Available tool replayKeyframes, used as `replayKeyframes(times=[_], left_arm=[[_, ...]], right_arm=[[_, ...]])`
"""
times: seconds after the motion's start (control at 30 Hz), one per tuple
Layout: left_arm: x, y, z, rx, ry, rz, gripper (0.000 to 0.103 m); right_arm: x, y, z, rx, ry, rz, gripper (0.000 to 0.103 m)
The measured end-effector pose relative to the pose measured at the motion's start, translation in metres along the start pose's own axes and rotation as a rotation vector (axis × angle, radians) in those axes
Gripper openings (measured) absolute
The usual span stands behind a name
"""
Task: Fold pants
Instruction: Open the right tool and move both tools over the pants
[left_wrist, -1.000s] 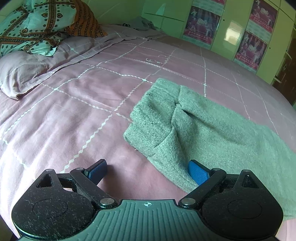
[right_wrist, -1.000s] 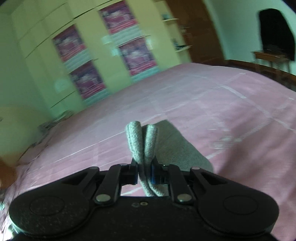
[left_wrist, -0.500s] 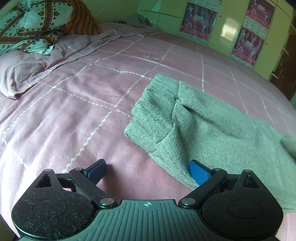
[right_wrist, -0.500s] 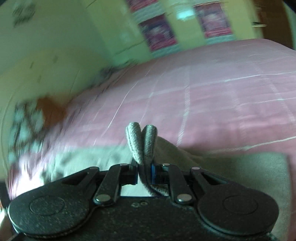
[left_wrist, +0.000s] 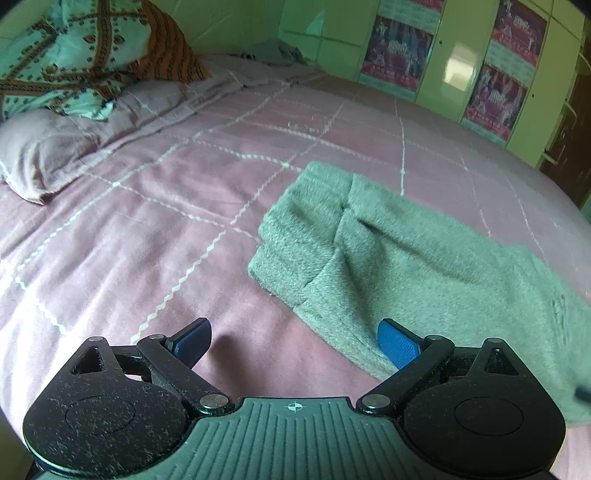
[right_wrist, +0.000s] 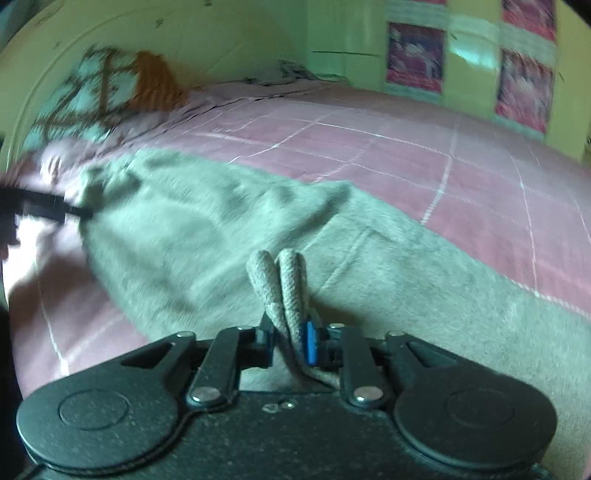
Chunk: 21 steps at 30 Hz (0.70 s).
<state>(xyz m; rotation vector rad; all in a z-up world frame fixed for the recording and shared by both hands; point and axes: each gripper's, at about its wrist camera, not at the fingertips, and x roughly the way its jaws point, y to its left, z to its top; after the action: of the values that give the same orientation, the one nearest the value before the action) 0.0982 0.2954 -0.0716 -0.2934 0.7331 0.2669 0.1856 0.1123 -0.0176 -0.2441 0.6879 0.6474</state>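
My left hand-held gripper hovers low over the bed, fingers spread wide apart with nothing between them. The left blue pad sits over bare pink bedspread; the right blue pad sits at the near edge of the pants, overlapping the cloth, though I cannot tell if it touches.

The pants are grey-green and fuzzy, lying flat on the bed ahead and to the right of my left hand-held gripper. Their waistband end lies ahead of the right pad, with a crease running down from it towards that pad. The rest of the cloth runs off to the far right.

Far ahead to the left of this gripper: a pink pillow and a patterned teal and orange cloth heaped at the head of the bed. Ahead to the right: a pale green wardrobe with posters on its doors.

My right hand-held gripper is closed tight on the pants, with two rolled edges of cloth standing up side by side between the fingers. The fabric spreads ahead and to both sides of this gripper over the bed. This view is motion-blurred. At its far left edge, a dark part of my other gripper meets the cloth's edge.
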Motion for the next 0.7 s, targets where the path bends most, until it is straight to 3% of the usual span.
replayKeyframes(times=[0.03,0.1,0.23,0.4,0.43,0.47,0.5,0.6,0.7], left_arm=[[-0.004,-0.001,-0.001,0.001,-0.009,0.000,0.096],[-0.012,-0.007,-0.002,0.020,-0.021,0.005,0.096],[-0.028,-0.022,-0.004,0.053,-0.035,-0.005,0.096],[-0.052,-0.065,-0.003,0.089,-0.105,-0.108,0.095],[-0.054,-0.079,-0.002,0.106,-0.110,-0.146,0.093],[-0.055,-0.096,-0.002,0.127,-0.107,-0.192,0.085],[-0.055,-0.110,-0.003,0.141,-0.098,-0.228,0.077],[-0.042,-0.153,-0.008,0.139,-0.006,-0.371,0.073],[-0.015,-0.183,-0.018,0.064,0.178,-0.489,0.070]], right_arm=[[0.002,0.008,-0.002,-0.041,0.001,0.021,0.038],[-0.006,0.025,-0.006,-0.120,-0.028,0.061,0.041],[-0.035,0.014,-0.006,-0.032,-0.131,0.076,0.024],[-0.077,-0.017,-0.025,0.014,-0.212,-0.064,0.023],[-0.086,-0.028,-0.031,0.042,-0.219,-0.095,0.025],[-0.094,-0.040,-0.037,0.075,-0.224,-0.126,0.026],[-0.100,-0.054,-0.044,0.118,-0.228,-0.159,0.026],[-0.119,-0.090,-0.065,0.247,-0.238,-0.251,0.028],[-0.134,-0.118,-0.085,0.372,-0.241,-0.305,0.031]])
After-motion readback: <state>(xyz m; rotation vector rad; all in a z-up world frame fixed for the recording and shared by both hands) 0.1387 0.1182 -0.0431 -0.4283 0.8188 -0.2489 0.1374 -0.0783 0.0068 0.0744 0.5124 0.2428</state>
